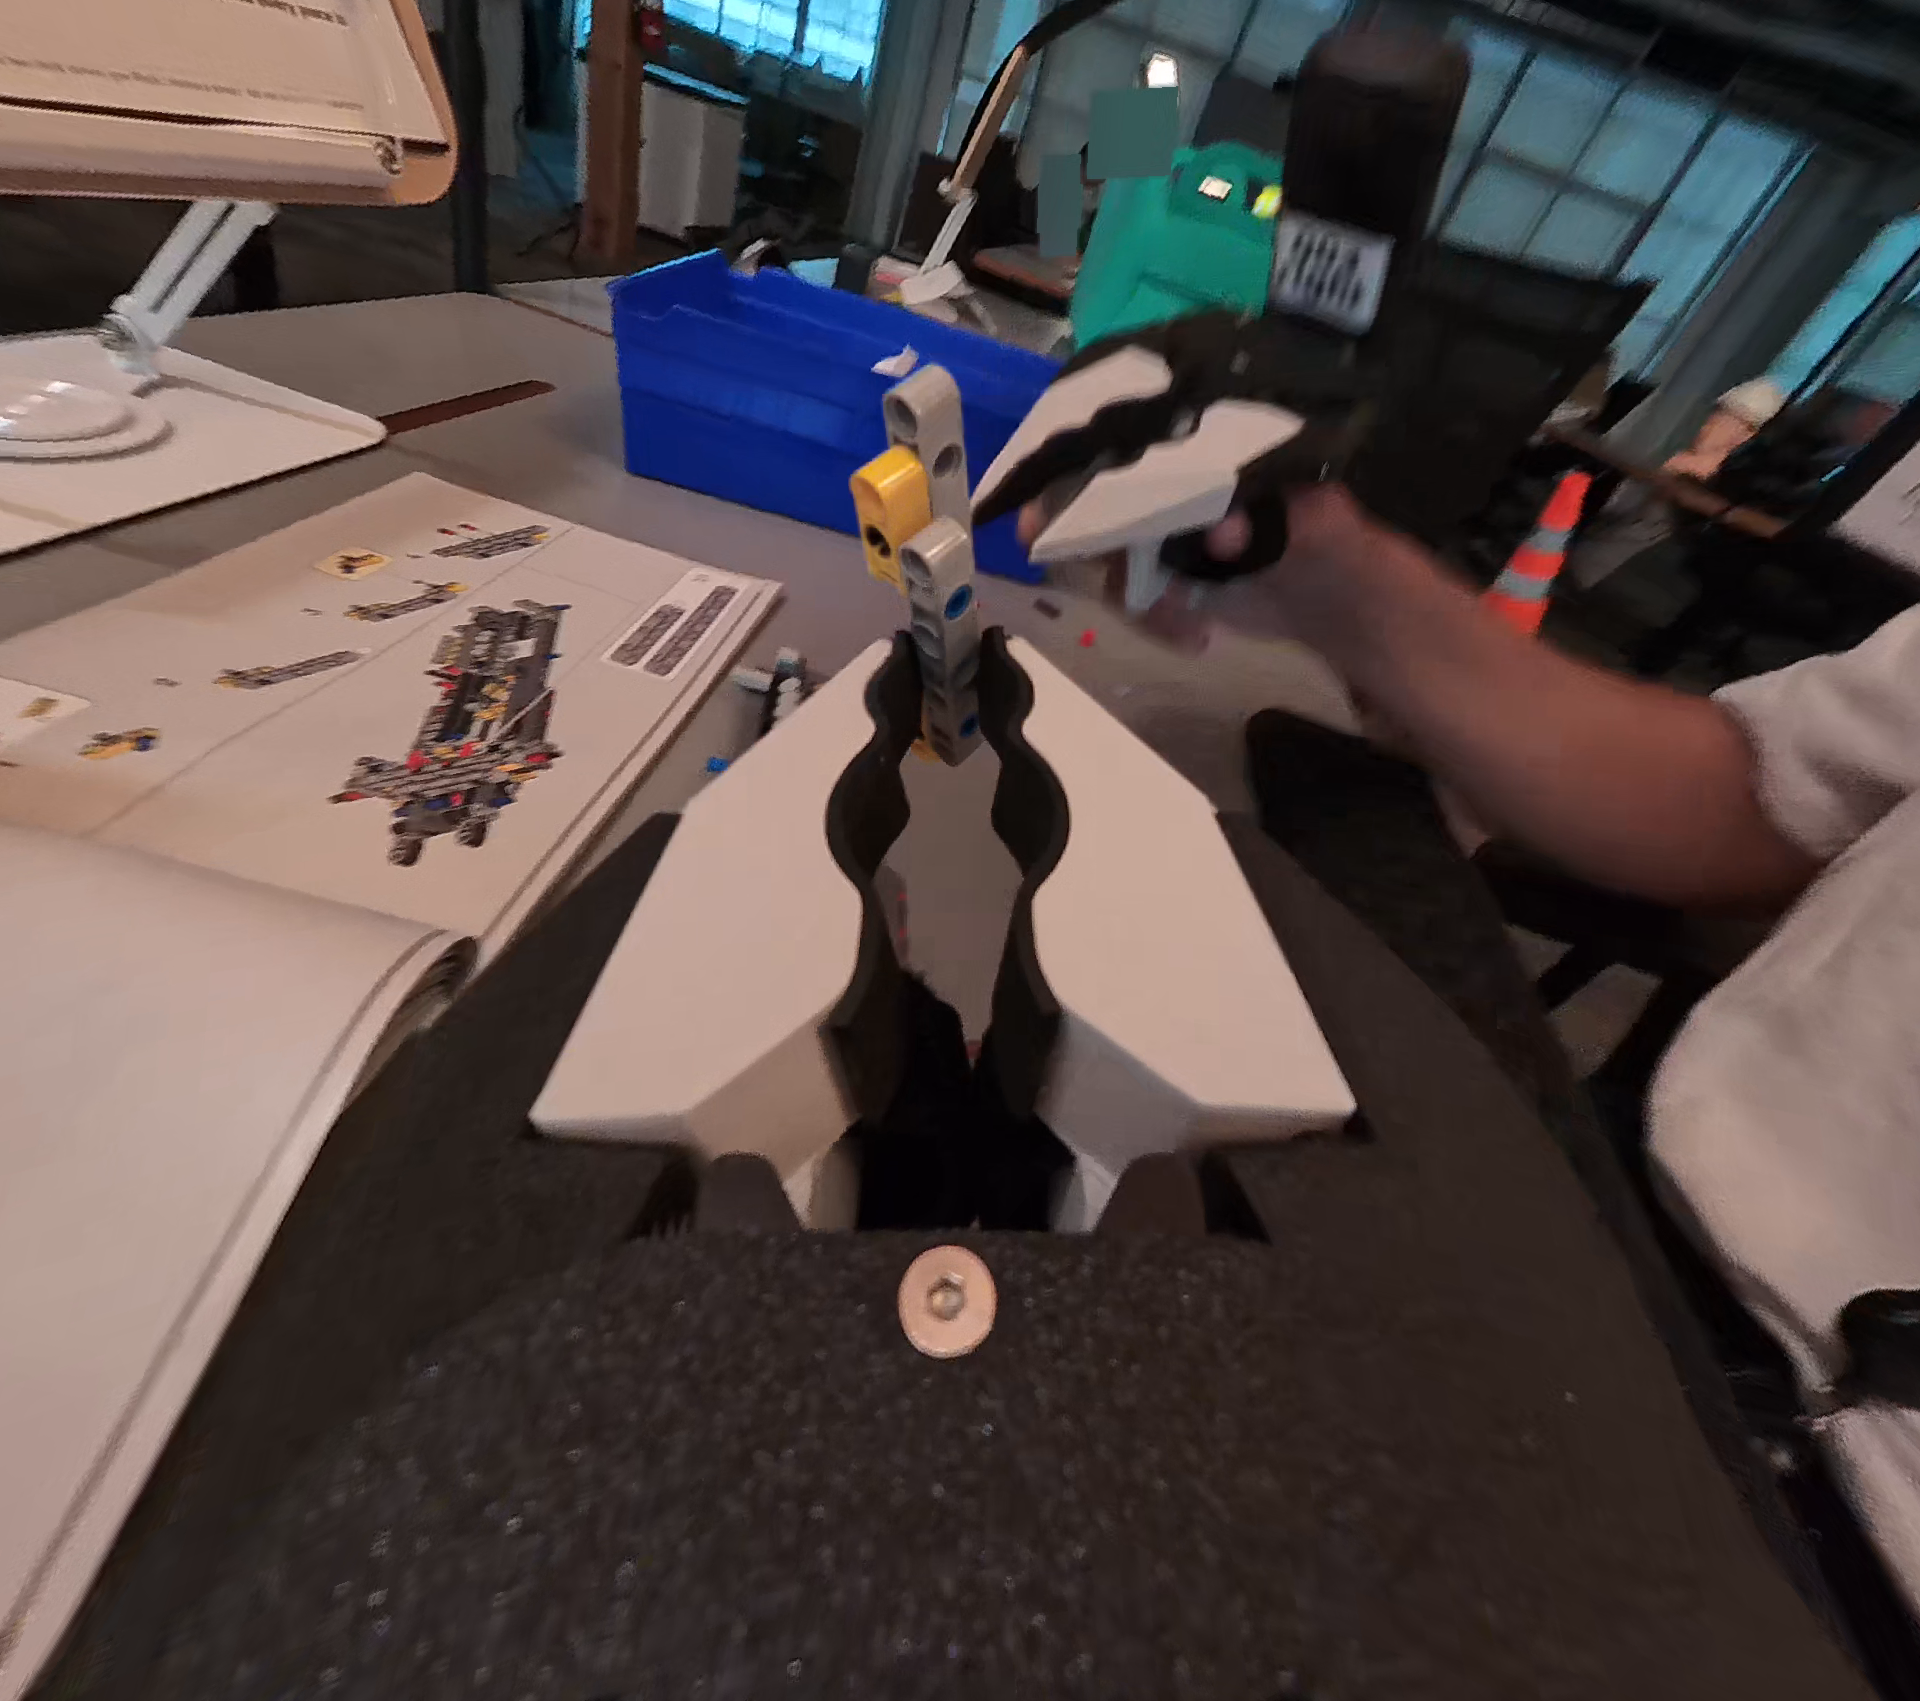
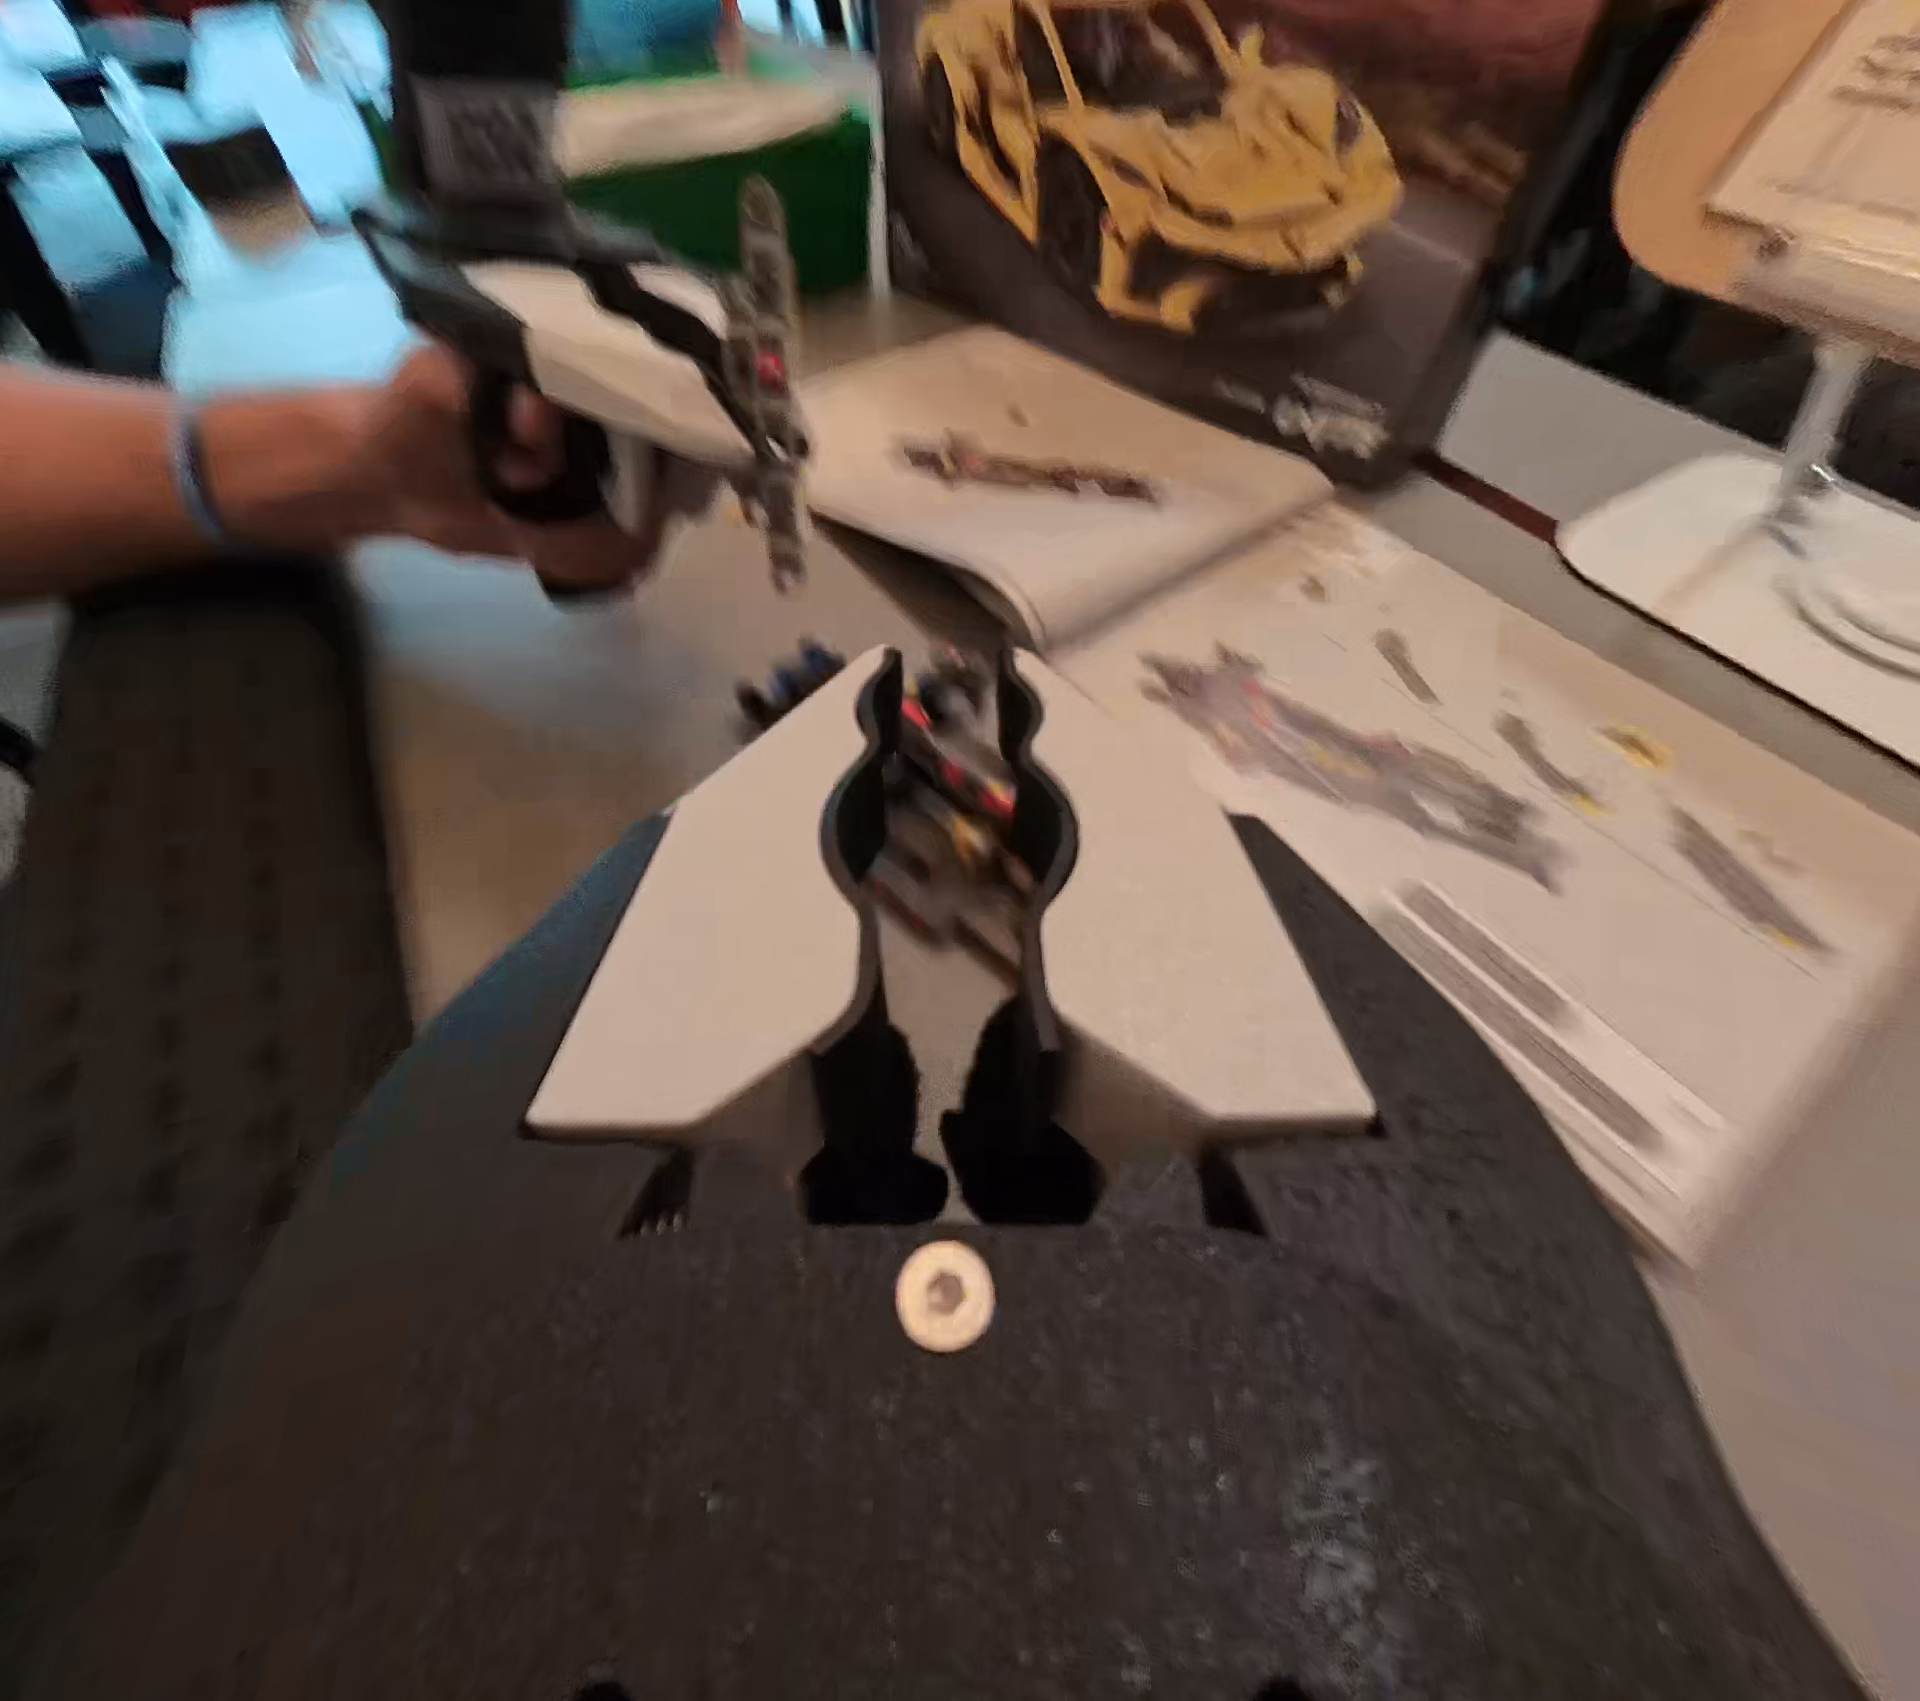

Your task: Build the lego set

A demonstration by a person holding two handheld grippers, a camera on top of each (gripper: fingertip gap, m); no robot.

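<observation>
your left gripper (image 1: 943,664) is clenched on the grey-and-yellow beam assembly (image 1: 932,550), held upright over the table (image 1: 499,373). it looks light, stiff and pin-jointed, so hold the grey beam. your right gripper (image 2: 940,680) seems nearly closed and empty.

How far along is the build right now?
Early. Done: a small sub-assembly of grey beams, a yellow piece and blue pins. In hand: the left gripper is shut on it and holds it upright off the table; the right gripper sits beside its upper part, jaws nearly closed and apparently empty. Left: the chassis pictured in the open instruction booklet. Another part-built piece lies on the table.
</observation>
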